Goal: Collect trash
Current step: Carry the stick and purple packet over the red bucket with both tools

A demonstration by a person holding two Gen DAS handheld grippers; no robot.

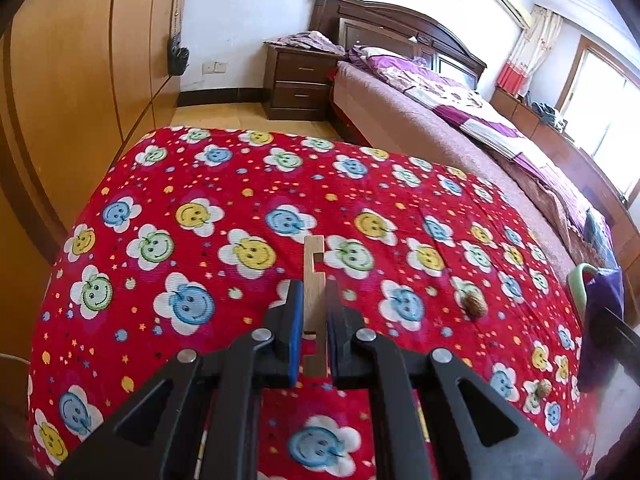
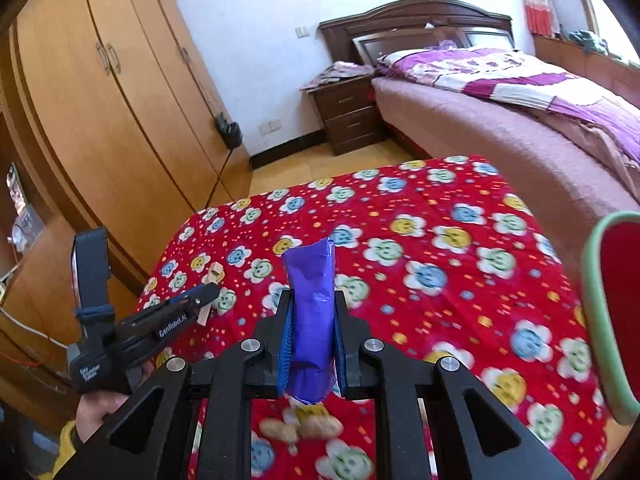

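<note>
R gripper (image 2: 314, 332) is pinched on a purple wrapper (image 2: 311, 312), long axis running fwd along the fingers; the green-rimmed bin (image 2: 600, 320) sits at approx 3 o'clock, just beside, so R hand is nearer for the drop. L gripper (image 1: 314, 312) is clamped on a wooden clip piece (image 1: 314, 276), nut shells (image 1: 475, 305) at its 3 o'clock on the red cloth (image 1: 200, 184). Only legible text: "GenRobot.AI" on L gripper body.
</note>
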